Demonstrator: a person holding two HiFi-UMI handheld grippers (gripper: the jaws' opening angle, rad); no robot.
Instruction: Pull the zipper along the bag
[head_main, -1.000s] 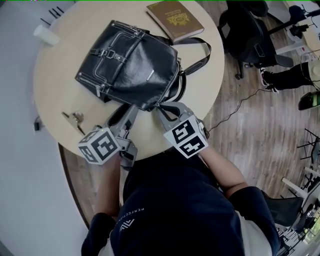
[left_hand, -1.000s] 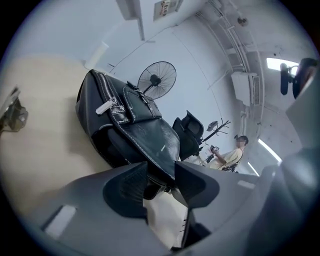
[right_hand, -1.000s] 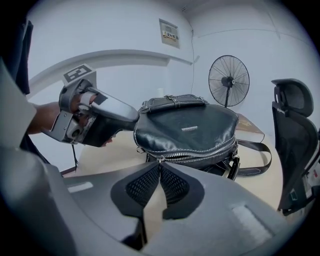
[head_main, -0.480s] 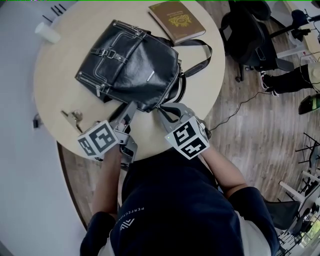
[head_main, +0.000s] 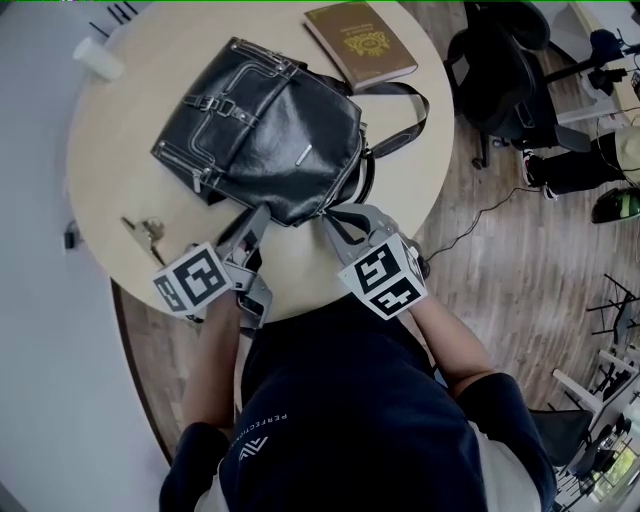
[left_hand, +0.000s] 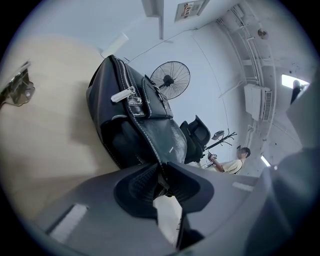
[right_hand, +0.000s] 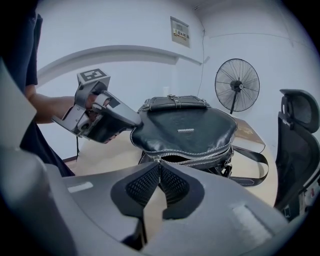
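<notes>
bright even light, soft glare on the bag (head_main: 262, 130), fisheye bending and dark corners.

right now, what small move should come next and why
Probably draw the right tongs sideways along the open zipper: they look shut on its pull at the near end, with teeth gaping beyond. The left tongs, which have just been closing, pinch the bag at its edge, bracing it.
</notes>
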